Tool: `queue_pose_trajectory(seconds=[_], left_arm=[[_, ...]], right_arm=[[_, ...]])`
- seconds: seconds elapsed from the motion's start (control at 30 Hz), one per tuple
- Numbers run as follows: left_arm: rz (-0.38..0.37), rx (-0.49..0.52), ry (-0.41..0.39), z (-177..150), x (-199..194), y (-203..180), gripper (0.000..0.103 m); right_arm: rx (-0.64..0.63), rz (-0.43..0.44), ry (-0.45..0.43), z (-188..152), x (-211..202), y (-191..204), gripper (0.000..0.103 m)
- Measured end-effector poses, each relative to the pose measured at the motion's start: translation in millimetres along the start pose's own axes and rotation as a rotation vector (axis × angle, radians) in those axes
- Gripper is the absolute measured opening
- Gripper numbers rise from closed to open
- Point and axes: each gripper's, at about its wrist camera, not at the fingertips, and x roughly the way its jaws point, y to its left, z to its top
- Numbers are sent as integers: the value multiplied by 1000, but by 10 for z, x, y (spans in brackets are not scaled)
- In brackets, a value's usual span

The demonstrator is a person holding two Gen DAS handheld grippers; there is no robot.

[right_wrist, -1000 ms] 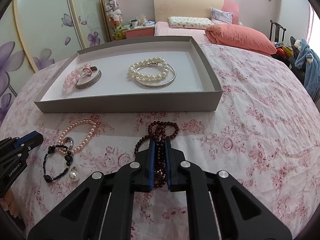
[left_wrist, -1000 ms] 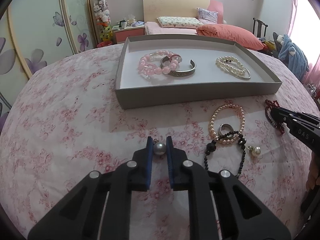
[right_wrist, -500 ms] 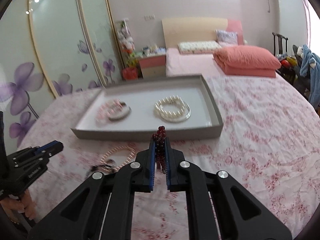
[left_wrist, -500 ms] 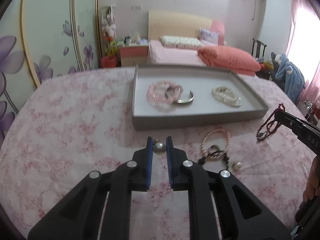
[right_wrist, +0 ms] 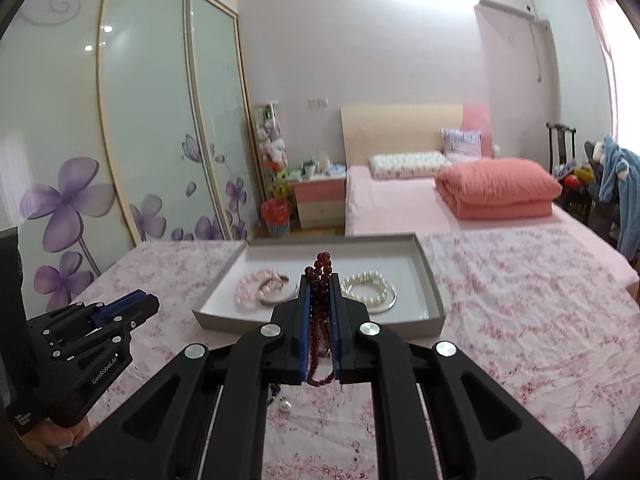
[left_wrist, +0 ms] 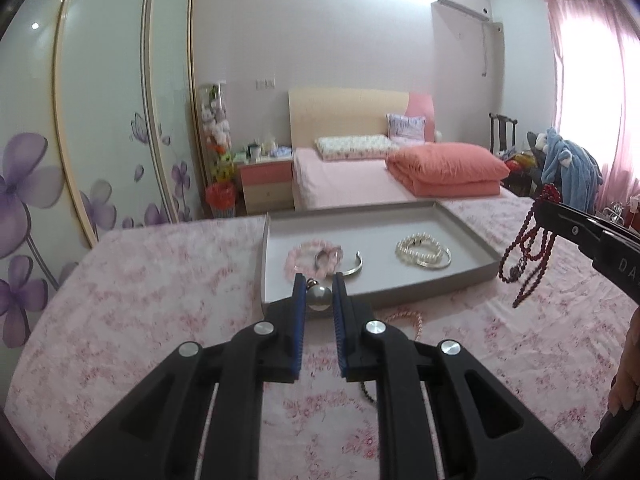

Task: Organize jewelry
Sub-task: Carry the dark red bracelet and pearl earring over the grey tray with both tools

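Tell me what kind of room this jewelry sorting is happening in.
A home bedroom, almost certainly. There is a made bed with a headboard and a folded quilt, a nightstand beside it, and a sliding-door wardrobe printed with purple flowers.

Grey tray (left_wrist: 472, 266): its raised walls bound all 4 sides, so entry is from above only. Inside, the pink bead bracelet (left_wrist: 306, 254) with silver cuff (left_wrist: 354, 268) fills the left part and the pearl bracelet (left_wrist: 422, 250) the right, with bare floor between them and along the far wall. Floral tabletop (left_wrist: 140, 312) left of the tray lies open.
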Motion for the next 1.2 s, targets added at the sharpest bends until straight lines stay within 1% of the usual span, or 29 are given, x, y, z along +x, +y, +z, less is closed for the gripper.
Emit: queue_pose_trajectory(seconds=[0.17,0.27,0.37,0.5,0.6,0.9,1.2], left_arm=[[3,-8,-65,79,-167,-11,14],[18,-13,-100,123,-235,-25,14],[22,-19,-121,154,-281,-35,14],[25,-28,-133,172,-300,-26,14],[28,-32,-135,189,-294,-23,14],[25,-26,-136,211,-276,-28,14],[18,-19,-128,224,-253,-56,14]], right_arm=[[-47,-28,-91,62,-166,99,9],[-62,-48,-140,86,-244,139,9],[-82,-71,-184,79,-310,188,9],[-111,-100,-220,78,-353,211,9],[-126,-118,-231,72,-350,221,9],[-109,-120,-206,79,-298,170,9],[-110,-121,-203,88,-286,185,9]])
